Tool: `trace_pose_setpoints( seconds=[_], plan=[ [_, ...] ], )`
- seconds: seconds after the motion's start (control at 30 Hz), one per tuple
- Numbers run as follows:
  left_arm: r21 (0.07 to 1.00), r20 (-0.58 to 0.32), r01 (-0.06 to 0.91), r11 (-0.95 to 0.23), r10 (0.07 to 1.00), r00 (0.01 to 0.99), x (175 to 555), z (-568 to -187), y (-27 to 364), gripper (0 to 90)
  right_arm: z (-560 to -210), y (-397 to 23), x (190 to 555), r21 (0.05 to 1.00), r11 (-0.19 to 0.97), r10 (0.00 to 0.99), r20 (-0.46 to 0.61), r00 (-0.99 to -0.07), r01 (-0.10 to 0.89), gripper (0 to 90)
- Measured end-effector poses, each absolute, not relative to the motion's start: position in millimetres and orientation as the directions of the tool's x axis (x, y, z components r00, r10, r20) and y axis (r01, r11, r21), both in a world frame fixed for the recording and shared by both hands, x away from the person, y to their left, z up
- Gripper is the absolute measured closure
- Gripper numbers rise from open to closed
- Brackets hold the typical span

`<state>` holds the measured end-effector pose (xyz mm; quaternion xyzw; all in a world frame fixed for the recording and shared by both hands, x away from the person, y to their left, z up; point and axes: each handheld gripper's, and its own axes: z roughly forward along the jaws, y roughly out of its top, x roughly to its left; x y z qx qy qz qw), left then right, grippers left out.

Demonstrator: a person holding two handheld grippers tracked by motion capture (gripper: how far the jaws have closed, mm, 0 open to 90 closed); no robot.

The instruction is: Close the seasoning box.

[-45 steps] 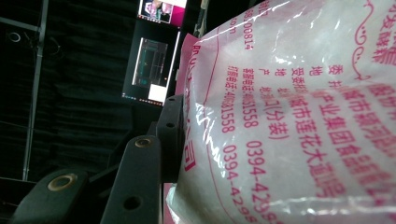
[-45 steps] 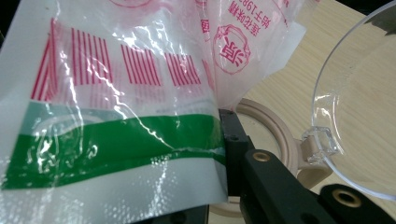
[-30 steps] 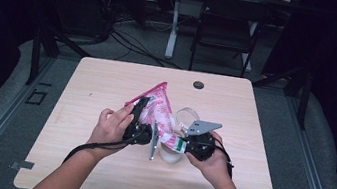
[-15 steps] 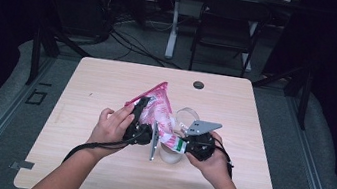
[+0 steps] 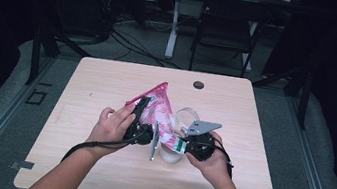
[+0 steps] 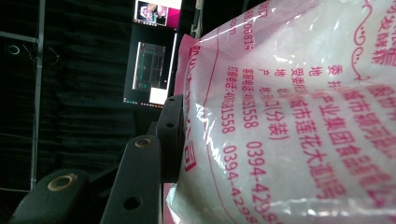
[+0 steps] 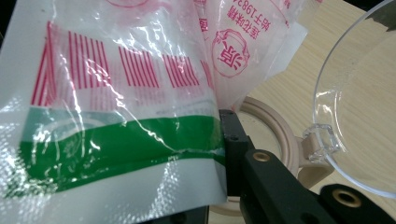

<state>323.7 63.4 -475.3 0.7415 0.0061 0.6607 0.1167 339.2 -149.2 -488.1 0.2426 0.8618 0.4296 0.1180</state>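
Stillness is the whole story across the last second: neither of your hands has shifted, the pink-printed clear plastic bag of white granules (image 5: 159, 111) sits at the same tilt, and both grips are as they were. That suggests a pause in the pour, or a slow trickle you are letting run, not a new step.

Your left claw (image 5: 139, 113) clamps the fat, filled body of the bag; in the left gripper view one black jaw presses flat against the film (image 6: 289, 116), and the jaws stand part-way apart because the bag is thick there. Your right claw (image 5: 180, 146) is pinched tight on the bag's thin, green-striped corner (image 7: 116, 140), with the film flattened against the jaw.

The bag hangs between your two hands above the middle of the pale wooden table (image 5: 108, 80), lower end tipped towards the round beige-rimmed container (image 7: 275, 135) just under it. That container's clear hinged lid (image 7: 359, 107) stands swung open beside the mouth.

Whether granules are falling right now cannot be told. If nothing is flowing, you probably need to lift the left side higher or ease the pinched corner open over the rim, keeping the mouth inside the rim so nothing spills onto the table.
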Motion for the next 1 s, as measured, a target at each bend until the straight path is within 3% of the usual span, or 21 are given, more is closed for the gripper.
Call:
trace_pose_setpoints(
  seconds=[1.0],
  plan=[
    [0.16, 0.983, -0.156, -0.975, 0.143, 0.114, 322.6, -472.7, 60.0, 63.3, -488.0, -151.0, 339.9, 0.799, 0.51, 0.52, 0.008, -0.854, 0.318, 90.0]
  ],
)
